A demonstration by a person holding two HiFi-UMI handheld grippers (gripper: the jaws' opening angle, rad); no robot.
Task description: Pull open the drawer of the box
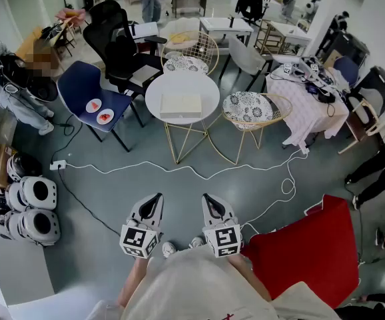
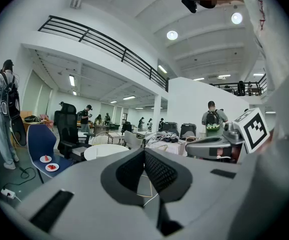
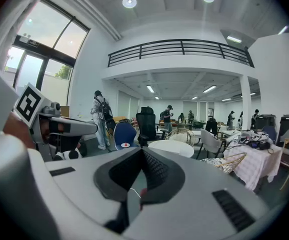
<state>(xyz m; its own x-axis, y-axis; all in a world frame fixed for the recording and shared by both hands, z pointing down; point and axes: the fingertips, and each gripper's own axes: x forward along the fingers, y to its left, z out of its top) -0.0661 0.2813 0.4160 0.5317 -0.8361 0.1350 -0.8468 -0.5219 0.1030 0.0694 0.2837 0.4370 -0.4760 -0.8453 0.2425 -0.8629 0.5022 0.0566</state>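
Note:
A flat cream box (image 1: 180,105) lies on the round white table (image 1: 156,89), well ahead of me across the floor; I cannot make out its drawer from here. My left gripper (image 1: 154,199) and right gripper (image 1: 210,199) are held side by side close to my body, far from the box. Both point forward over the grey floor. Each has its jaws shut with nothing between them, tips meeting in the left gripper view (image 2: 144,151) and the right gripper view (image 3: 142,151). The table (image 2: 104,151) also shows in the distance (image 3: 172,146).
A white cable (image 1: 199,173) snakes over the floor between me and the table. Two wire chairs with patterned cushions (image 1: 249,109) flank the table, with a blue chair holding two plates (image 1: 89,99) at left. A red cushion (image 1: 306,252) lies at my right. White helmets (image 1: 36,209) sit at left.

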